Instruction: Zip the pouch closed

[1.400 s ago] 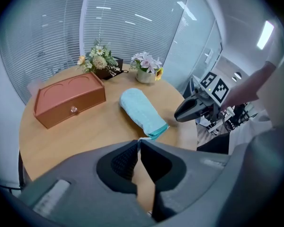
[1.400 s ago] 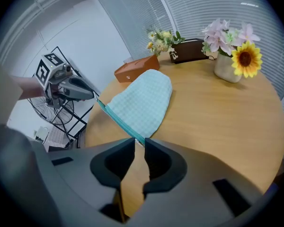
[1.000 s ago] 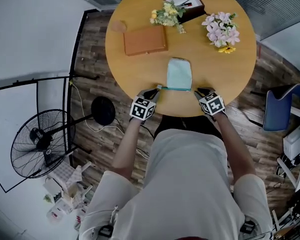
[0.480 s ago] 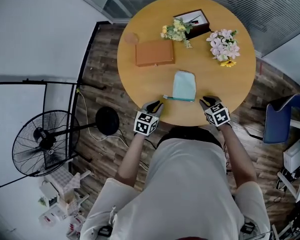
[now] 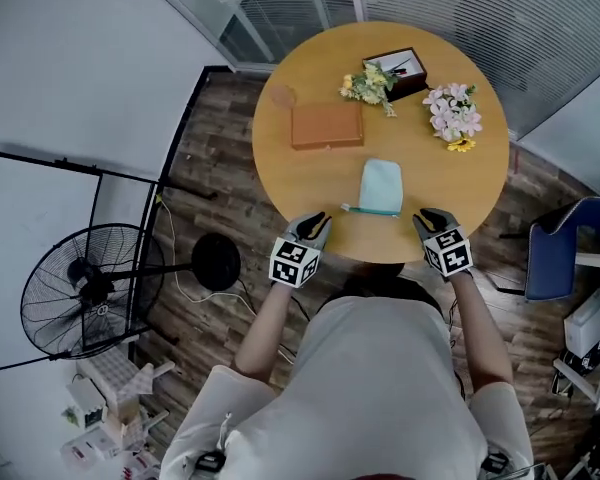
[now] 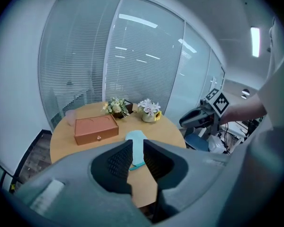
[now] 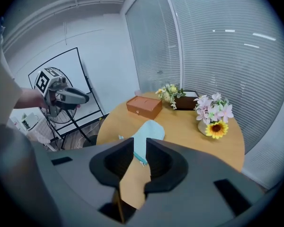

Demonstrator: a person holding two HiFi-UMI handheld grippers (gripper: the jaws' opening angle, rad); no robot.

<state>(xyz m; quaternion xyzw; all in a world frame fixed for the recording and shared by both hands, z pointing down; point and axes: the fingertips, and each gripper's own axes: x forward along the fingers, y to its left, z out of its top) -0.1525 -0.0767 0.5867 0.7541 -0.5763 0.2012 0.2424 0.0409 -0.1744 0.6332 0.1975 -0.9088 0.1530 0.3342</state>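
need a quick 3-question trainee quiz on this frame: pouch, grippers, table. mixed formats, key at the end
1. True or false: the left gripper is shut on the light blue pouch.
2. Which lies on the round table beyond the pouch, toward the person's left? A. brown box B. laptop C. mug
3. Fill in: the right gripper holds ___.
Key: 1 false, it is open and short of the pouch; 2 A; 3 nothing.

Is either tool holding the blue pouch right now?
No, the pouch lies alone on the table, with the left tool and right tool both clear of it.
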